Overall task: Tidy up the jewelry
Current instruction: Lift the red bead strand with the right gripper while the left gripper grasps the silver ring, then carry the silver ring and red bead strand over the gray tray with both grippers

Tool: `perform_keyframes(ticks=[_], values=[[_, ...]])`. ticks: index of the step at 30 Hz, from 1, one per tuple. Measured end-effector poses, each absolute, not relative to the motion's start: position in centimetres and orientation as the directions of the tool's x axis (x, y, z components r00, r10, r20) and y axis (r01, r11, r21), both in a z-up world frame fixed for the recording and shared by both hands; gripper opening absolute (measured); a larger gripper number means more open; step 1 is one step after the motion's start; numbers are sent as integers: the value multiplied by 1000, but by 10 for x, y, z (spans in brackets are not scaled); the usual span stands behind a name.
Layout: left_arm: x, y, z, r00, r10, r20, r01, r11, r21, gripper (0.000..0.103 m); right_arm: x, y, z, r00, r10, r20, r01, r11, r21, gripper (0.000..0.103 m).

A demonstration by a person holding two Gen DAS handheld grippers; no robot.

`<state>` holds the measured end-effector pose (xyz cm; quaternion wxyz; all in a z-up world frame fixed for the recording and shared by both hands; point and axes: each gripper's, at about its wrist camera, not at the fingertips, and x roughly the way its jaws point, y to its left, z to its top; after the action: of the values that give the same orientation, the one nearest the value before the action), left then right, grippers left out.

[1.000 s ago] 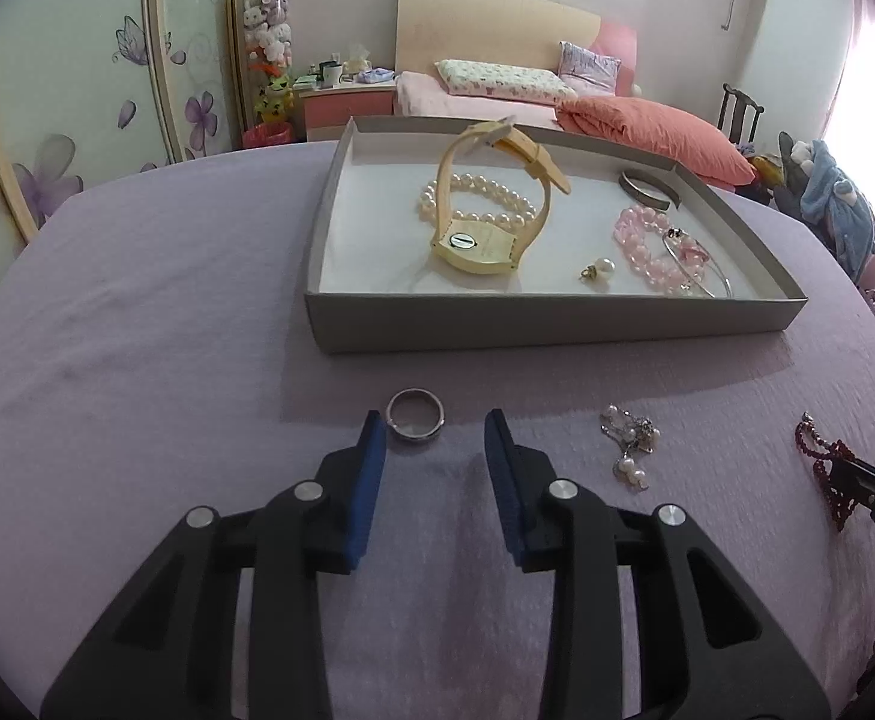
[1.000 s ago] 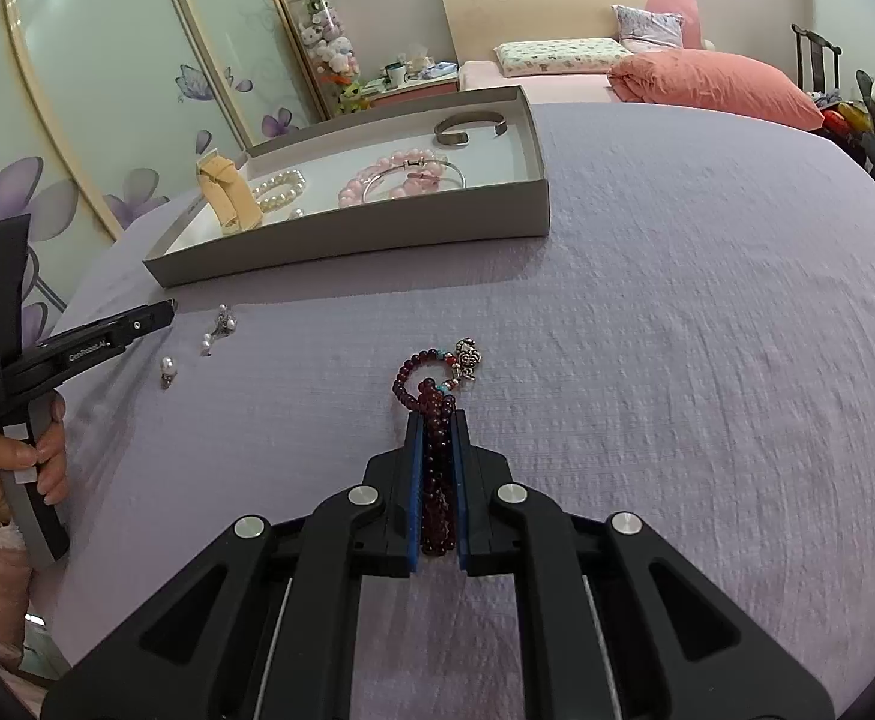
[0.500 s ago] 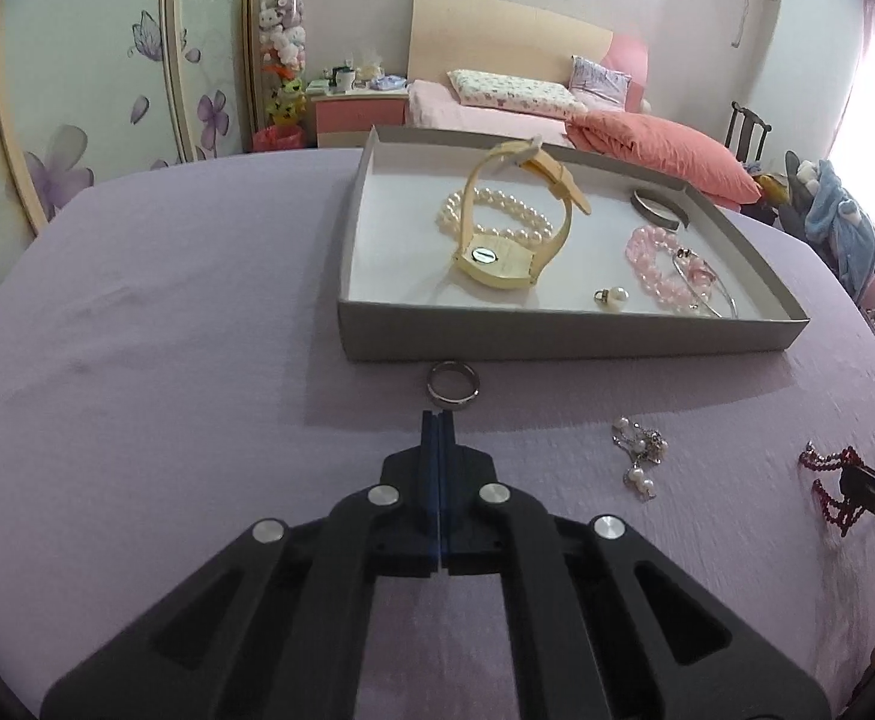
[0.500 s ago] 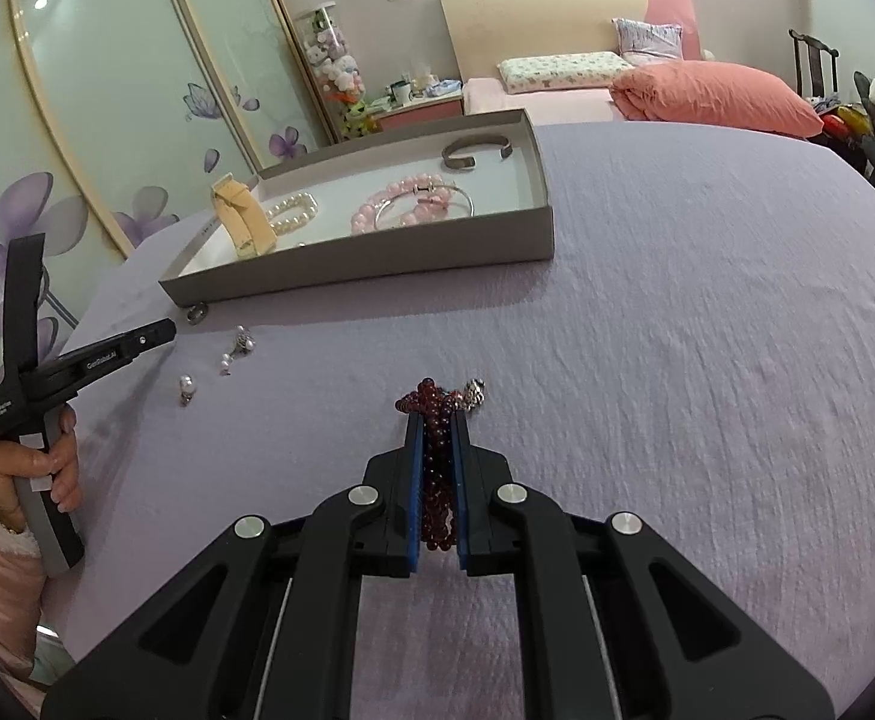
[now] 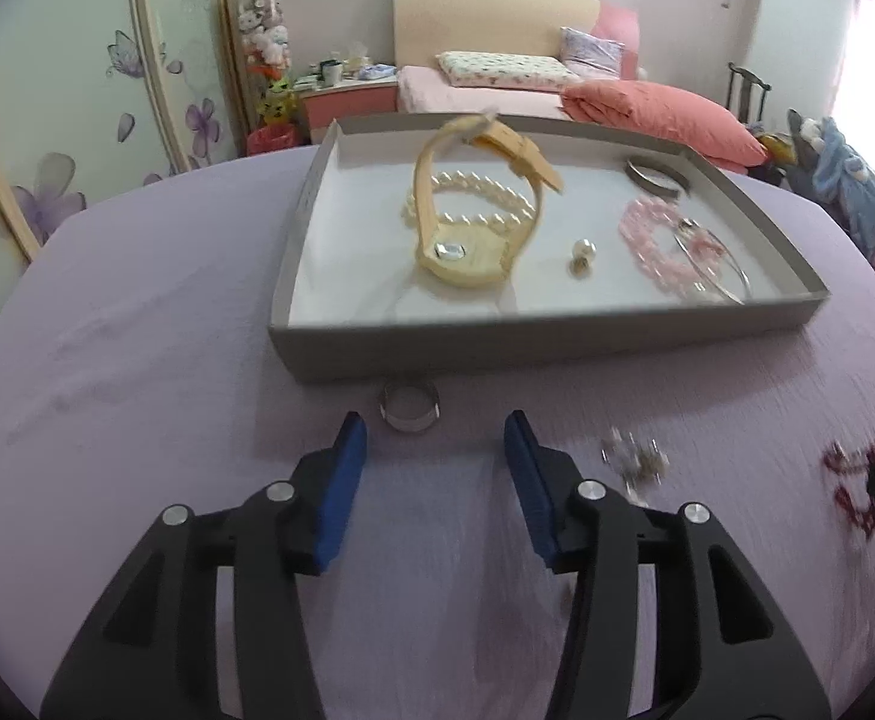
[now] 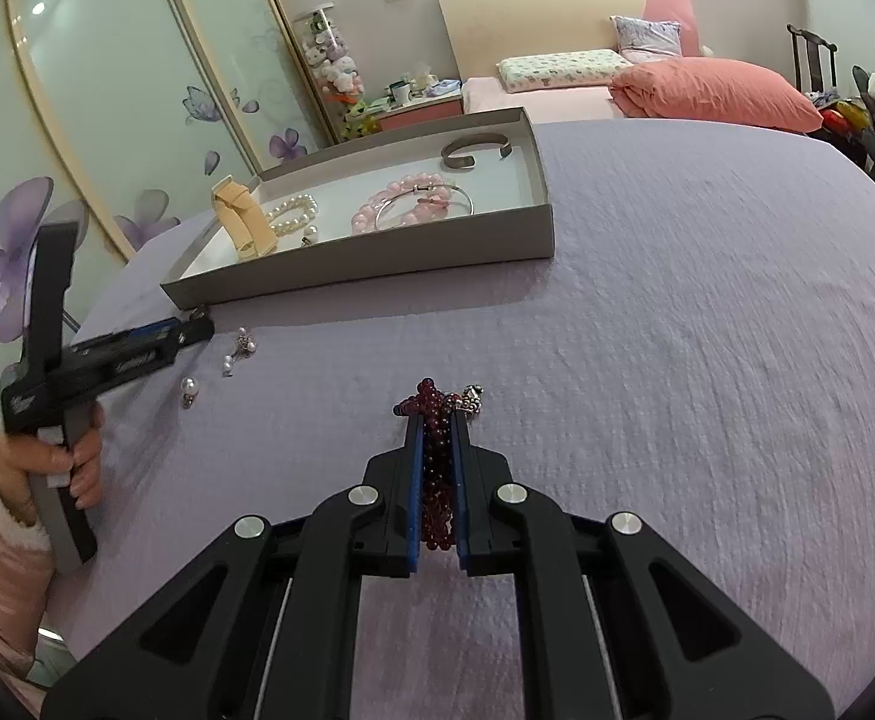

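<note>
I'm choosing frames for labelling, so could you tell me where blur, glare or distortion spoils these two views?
Left wrist view: motion blur smears the earrings and the dark red bracelet at right, the ring is soft, and window glare whitens the right edge. Right wrist view: sharper overall, the bracelet crisp between the fingers; fisheye bends the tray and wardrobe doors in both.

A bed with a salmon quilt stands beyond the purple tablecloth; flowered wardrobe doors line the left wall.

Silver ring flat, beside tray
</note>
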<state>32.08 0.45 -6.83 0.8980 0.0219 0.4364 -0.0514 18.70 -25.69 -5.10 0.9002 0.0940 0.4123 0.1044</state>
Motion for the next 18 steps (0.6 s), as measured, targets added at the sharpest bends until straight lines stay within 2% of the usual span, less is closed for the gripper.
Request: perform_keyframes(ticks=[3, 4, 5, 12, 18], values=[[330, 6, -69, 617, -56, -785, 88, 996, -2, 42, 188, -258, -50, 638, 266, -723, -109, 960, 257, 9], [330, 6, -68, 619, -52, -784, 85, 996, 1, 27, 188, -258, -50, 638, 267, -722, -109, 960, 258, 9], [329, 6, -68, 620, -59, -782, 91, 996, -3, 22, 188, -258, -50, 639, 267, -722, -109, 960, 259, 9], [303, 24, -62, 632, -105, -768, 91, 994, -61, 22, 184, -259, -43, 666, 292, -687, -127, 951, 282, 9], [262, 43, -35, 720, -133, -681, 85, 991, -103, 22, 178, -254, -29, 709, 310, -633, -159, 945, 285, 9]])
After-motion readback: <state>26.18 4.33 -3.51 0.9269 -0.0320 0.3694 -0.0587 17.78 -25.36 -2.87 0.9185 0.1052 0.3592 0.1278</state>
